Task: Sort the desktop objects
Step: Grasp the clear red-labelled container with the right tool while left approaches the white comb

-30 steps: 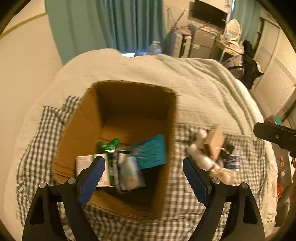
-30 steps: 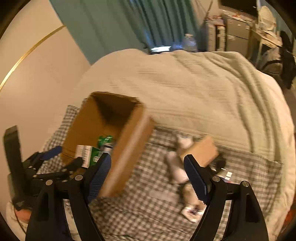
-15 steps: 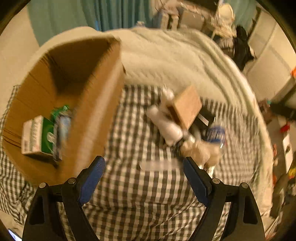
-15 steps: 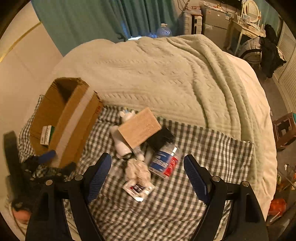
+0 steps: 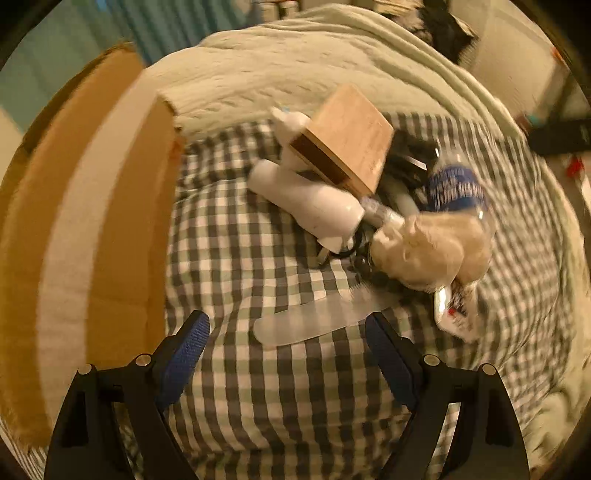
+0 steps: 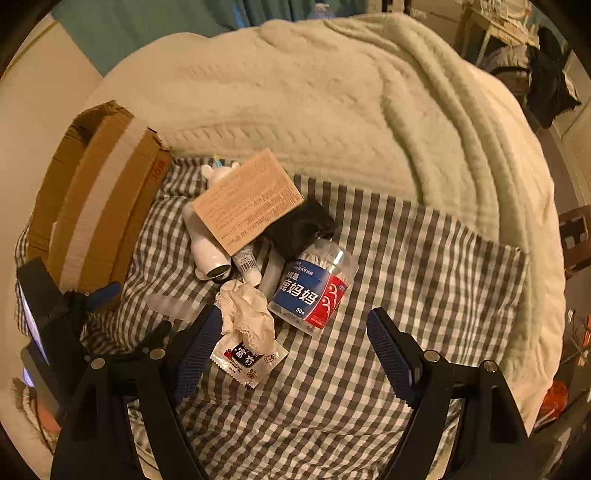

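Note:
A pile of small objects lies on a grey checked cloth (image 6: 406, 258): a tan flat box (image 6: 247, 201), a white bottle (image 6: 205, 247), a clear tub with a blue and red label (image 6: 314, 288), a crumpled tissue (image 6: 247, 314), a snack sachet (image 6: 249, 360) and a translucent tube (image 5: 317, 319). A cardboard box (image 5: 85, 229) stands to the left. My left gripper (image 5: 288, 363) is open and empty just short of the tube. My right gripper (image 6: 291, 350) is open and empty over the sachet and tissue. The left gripper also shows in the right wrist view (image 6: 92, 299).
The cloth lies on a bed with a pale knitted blanket (image 6: 332, 110). A black item (image 6: 299, 225) lies under the tan box. A teal curtain (image 6: 147, 33) and room furniture (image 6: 535, 66) are behind the bed.
Both grippers have swung right, from over the cardboard box to the pile of objects, and come closer to the cloth. Both stay open and empty.

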### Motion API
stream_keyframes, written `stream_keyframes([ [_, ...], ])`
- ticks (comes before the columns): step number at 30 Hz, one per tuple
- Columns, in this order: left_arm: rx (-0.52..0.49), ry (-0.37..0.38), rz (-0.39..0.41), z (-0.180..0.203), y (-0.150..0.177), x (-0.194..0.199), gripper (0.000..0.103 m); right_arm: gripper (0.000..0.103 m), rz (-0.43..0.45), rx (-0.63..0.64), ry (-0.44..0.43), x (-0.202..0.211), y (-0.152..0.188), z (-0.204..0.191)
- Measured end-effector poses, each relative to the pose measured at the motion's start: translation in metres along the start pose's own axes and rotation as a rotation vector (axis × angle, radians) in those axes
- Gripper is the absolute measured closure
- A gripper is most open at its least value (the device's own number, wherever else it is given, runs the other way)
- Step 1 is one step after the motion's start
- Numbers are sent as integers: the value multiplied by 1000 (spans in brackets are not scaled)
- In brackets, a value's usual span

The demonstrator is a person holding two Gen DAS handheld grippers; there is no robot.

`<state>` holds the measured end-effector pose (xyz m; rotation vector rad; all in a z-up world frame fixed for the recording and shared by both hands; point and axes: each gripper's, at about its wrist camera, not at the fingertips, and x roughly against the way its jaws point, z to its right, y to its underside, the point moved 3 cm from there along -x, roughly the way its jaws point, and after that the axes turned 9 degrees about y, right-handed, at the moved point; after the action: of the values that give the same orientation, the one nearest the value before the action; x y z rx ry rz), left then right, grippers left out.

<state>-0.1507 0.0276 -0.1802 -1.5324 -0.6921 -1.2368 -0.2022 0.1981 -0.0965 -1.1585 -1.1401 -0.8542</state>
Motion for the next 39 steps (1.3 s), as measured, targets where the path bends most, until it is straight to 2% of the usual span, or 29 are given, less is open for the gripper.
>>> stream_keyframes([
  [3, -68, 8, -22, 4, 5, -15, 14, 22, -39, -61, -25, -14, -1, 6],
  [7, -98, 27, -9, 6, 4, -24, 14, 22, -90, -138, -41, -35, -4, 14],
  [12, -92, 75, 18, 6, -3, -29, 14, 22, -114, -106, 36, -64, -7, 17],
  [16, -133, 94, 30, 10, 0, -33, 14, 22, -139, -125, -3, -85, -9, 17],
  [20, -124, 152, 24, 6, 0, -34, 15, 22, -184, -123, -25, -109, -8, 9],
  [22, -131, 175, 24, 5, 1, -33, 20, 25, -213, -129, -43, -121, -6, 7],
  [23, -139, 189, 22, 6, 2, -32, 22, 31, -225, -130, -49, -126, -6, 6],
  [28, -187, 232, -9, 14, 4, -27, 40, 33, -232, -109, -38, -126, -9, 10],
  [34, -240, 275, -51, 33, 11, -15, 62, 34, -233, -105, 22, -111, 3, 28],
  [39, -279, 264, -100, 51, 23, -5, 67, 38, -195, -100, 59, -78, 14, 44],
])
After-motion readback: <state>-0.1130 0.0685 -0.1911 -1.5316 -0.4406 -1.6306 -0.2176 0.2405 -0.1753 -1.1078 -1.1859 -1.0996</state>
